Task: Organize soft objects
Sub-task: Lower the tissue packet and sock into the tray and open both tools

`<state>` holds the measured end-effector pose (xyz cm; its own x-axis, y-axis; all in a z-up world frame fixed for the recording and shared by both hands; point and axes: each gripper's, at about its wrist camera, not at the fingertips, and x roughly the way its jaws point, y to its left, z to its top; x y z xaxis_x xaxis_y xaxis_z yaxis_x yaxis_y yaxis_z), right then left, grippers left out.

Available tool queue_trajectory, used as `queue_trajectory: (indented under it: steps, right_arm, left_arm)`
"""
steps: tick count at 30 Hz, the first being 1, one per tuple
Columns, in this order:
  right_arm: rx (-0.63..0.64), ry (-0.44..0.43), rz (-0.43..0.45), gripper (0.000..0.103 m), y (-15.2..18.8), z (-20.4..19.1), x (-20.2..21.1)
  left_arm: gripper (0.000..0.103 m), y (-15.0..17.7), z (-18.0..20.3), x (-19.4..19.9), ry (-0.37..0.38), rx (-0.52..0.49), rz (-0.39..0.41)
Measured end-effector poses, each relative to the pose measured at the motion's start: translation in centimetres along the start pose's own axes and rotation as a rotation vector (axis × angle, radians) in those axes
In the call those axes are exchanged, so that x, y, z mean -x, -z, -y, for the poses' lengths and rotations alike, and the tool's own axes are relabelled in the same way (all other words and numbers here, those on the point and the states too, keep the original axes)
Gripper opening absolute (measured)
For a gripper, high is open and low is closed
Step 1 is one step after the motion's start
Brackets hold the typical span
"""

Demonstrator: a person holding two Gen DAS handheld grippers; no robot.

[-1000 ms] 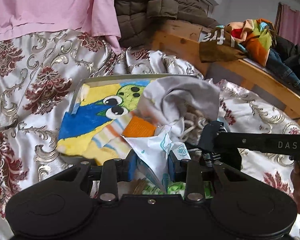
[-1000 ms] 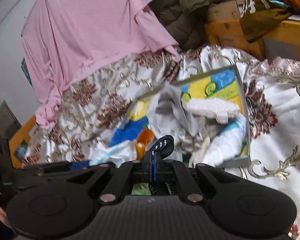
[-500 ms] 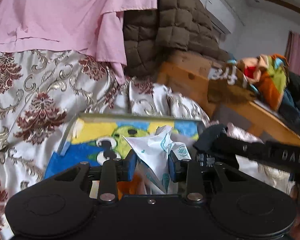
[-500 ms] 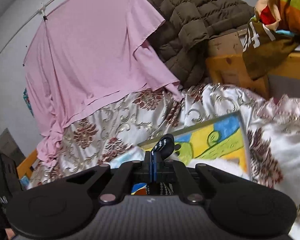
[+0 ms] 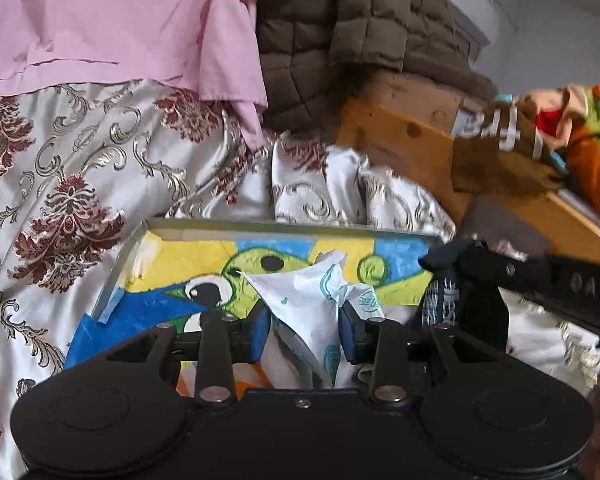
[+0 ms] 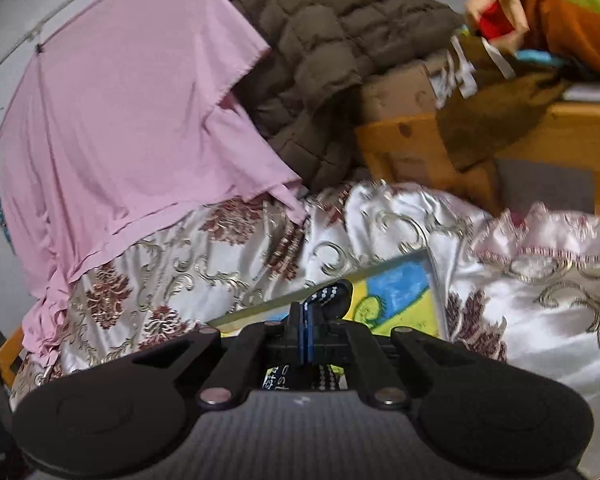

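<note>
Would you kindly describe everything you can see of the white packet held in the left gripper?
The white packet looks like a soft, crinkled plastic tissue pack with teal printing. It stands roughly upright, its crumpled top poking above the left gripper, whose blue pads pinch its sides. Behind it lies the painted box; its lower end is hidden.

Glossy satin bedspread (image 5: 80, 168), quilted jacket (image 5: 340, 40)

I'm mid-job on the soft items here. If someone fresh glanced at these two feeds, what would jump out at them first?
Probably the white tissue packet pinched in the left gripper, lifted above the bright cartoon-painted tray on the floral bedspread. Next, the right gripper shut on a black dotted sock, and the big pink sheet hanging behind.
</note>
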<state>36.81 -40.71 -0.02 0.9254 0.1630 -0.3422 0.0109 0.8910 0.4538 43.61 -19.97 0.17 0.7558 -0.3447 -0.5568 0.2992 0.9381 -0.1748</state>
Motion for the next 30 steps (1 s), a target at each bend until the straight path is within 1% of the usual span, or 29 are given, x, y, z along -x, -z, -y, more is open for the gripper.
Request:
queue_trajectory:
  steps: [4, 6, 9, 11, 12, 14, 18, 20, 22, 24, 25, 26, 30]
  right_arm:
    - [-0.007, 0.048, -0.051, 0.003, 0.7, 1.1, -1.5]
    - [-0.014, 0.059, -0.074, 0.006, 1.0, 1.4, -1.8]
    - [-0.012, 0.067, -0.078, 0.015, 1.0, 1.4, -1.7]
    - [-0.011, 0.070, -0.076, 0.032, 0.9, 1.4, -1.3]
    - [-0.013, 0.070, -0.074, 0.035, 0.8, 1.3, -1.1]
    - [-0.009, 0.075, -0.073, 0.045, 0.7, 1.1, -0.7]
    - [0.016, 0.086, -0.059, 0.056, 0.6, 0.5, 0.4]
    - [0.032, 0.095, -0.047, 0.067, 0.6, 0.0, 1.3]
    - [0.046, 0.096, -0.034, 0.074, 0.8, -0.4, 2.4]
    - [0.056, 0.095, -0.027, 0.078, 1.0, -0.9, 3.4]
    - [0.063, 0.099, -0.023, 0.081, 1.1, -1.1, 4.0]
    - [0.069, 0.103, -0.021, 0.084, 1.3, -1.4, 4.6]
    - [0.126, 0.118, -0.015, 0.088, 2.1, -2.6, 6.7]
  left_arm:
    - [0.041, 0.4, 0.1, -0.6, -0.020, -0.030, -0.027]
    - [0.042, 0.5, 0.2, -0.8, -0.026, -0.035, -0.035]
    - [0.047, 0.6, 0.1, -0.7, -0.023, -0.028, -0.038]
    - [0.058, 0.7, 0.1, -0.3, -0.030, -0.038, -0.033]
    - [0.060, 0.7, 0.1, 0.0, -0.032, -0.041, -0.029]
    - [0.064, 0.8, -0.1, 0.5, -0.043, -0.038, -0.024]
    - [0.067, 1.0, -0.3, 1.7, -0.054, -0.025, -0.016]
    - [0.072, 1.3, -0.3, 2.7, -0.057, -0.018, 0.001]
    - [0.075, 1.6, -0.4, 3.7, -0.066, -0.008, 0.021]
    - [0.079, 1.9, -0.5, 5.1, -0.071, 0.009, 0.046]
    - [0.084, 2.1, -0.6, 5.8, -0.070, 0.020, 0.057]
    - [0.085, 2.3, -0.7, 6.4, -0.069, 0.029, 0.062]
    - [0.085, 3.1, -1.1, 8.9, -0.078, 0.037, 0.071]
